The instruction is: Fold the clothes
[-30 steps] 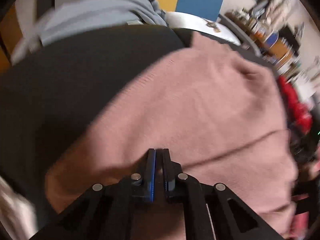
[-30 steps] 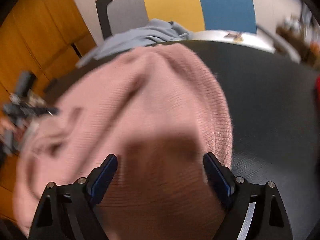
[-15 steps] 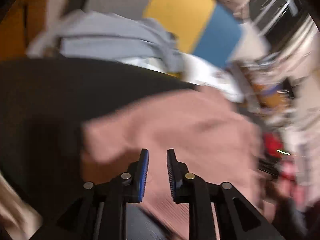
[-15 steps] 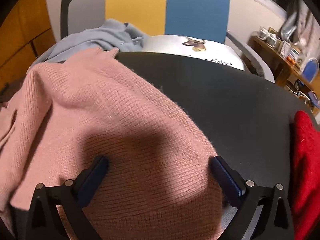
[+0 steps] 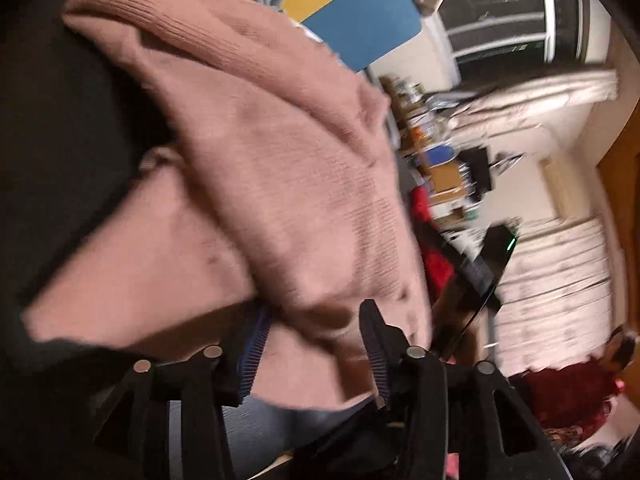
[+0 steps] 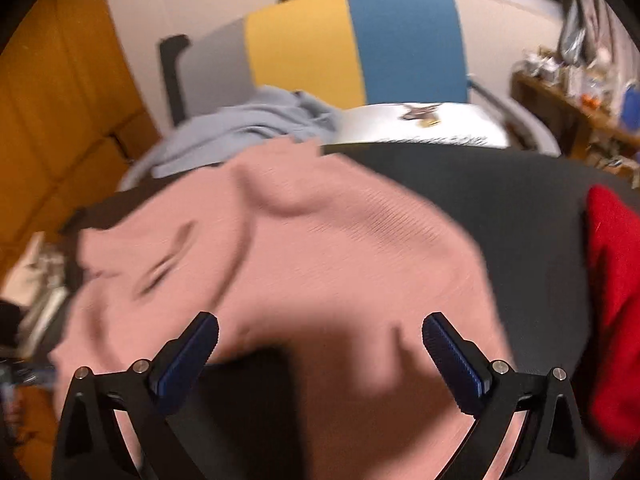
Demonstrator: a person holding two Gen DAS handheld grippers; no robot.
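Observation:
A pink knit sweater [image 5: 288, 184] lies in folds on the dark table [image 5: 60, 120]. My left gripper [image 5: 314, 340] is low at the sweater's near edge and its jaws are opening. A flap of the pink knit hangs loosely between the blue pads [image 5: 256, 344], which do not press on it. In the right wrist view the same sweater [image 6: 320, 248] spreads under my right gripper [image 6: 320, 332]. That gripper stands wide open above the cloth and holds nothing. Both views are blurred.
A red garment [image 6: 616, 280] lies at the table's right edge. A pale blue-grey garment [image 6: 240, 128] and a white printed piece [image 6: 420, 124] rest behind the table, in front of a grey, yellow and blue chair back [image 6: 352, 48]. Cluttered shelves [image 5: 440, 160] stand beyond.
The left jaws have parted from shut to well apart, and that gripper has swung and rolled so its view is tilted. The right jaws widened slightly and the sweater's folds shifted beneath them.

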